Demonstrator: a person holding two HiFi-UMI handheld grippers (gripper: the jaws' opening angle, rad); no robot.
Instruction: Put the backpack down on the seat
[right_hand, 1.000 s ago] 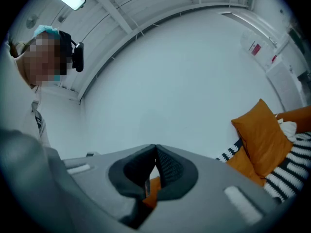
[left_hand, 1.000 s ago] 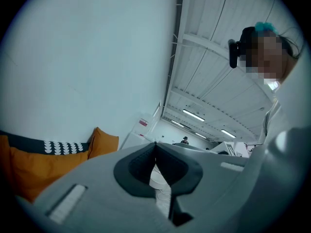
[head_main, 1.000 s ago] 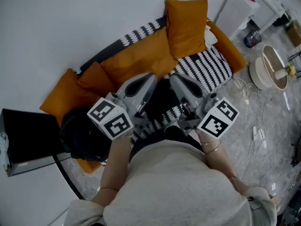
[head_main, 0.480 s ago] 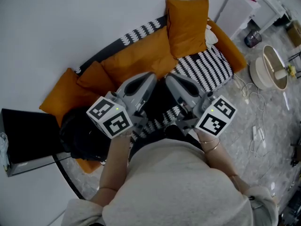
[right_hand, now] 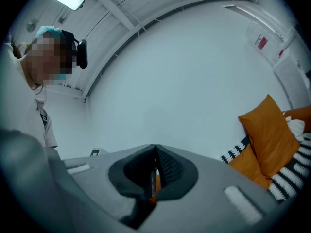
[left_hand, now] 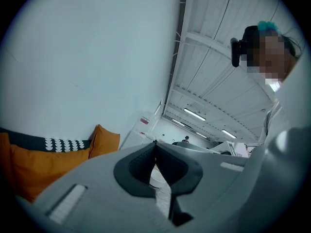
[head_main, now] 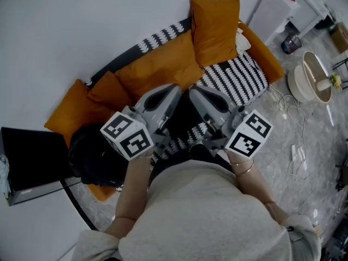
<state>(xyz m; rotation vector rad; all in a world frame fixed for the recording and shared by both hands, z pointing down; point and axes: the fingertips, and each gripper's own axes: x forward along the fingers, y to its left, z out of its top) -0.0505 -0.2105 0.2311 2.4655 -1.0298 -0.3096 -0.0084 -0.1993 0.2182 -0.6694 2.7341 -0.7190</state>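
Note:
In the head view a black backpack [head_main: 93, 157] lies at the left end of the orange sofa [head_main: 157, 64], partly hidden by my left gripper's marker cube. The seat carries a black-and-white patterned cover [head_main: 239, 78]. My left gripper [head_main: 173, 89] and right gripper [head_main: 193, 92] are held side by side in front of my chest, well above the seat, and point toward the sofa back. Both are shut with nothing between the jaws. The left gripper [left_hand: 155, 142] looks at wall and ceiling, and so does the right gripper [right_hand: 155, 147].
An upright orange cushion [head_main: 215, 29] stands at the sofa's right end, with smaller ones [head_main: 109, 88] at the left. A black box [head_main: 32, 156] sits left of the sofa. On the marble floor to the right are a round white basket [head_main: 312, 80], cables [head_main: 296, 154] and a white cabinet [head_main: 277, 10].
My right gripper has drifted a little to the left, closer to the left gripper. The left gripper and the backpack have stayed put.

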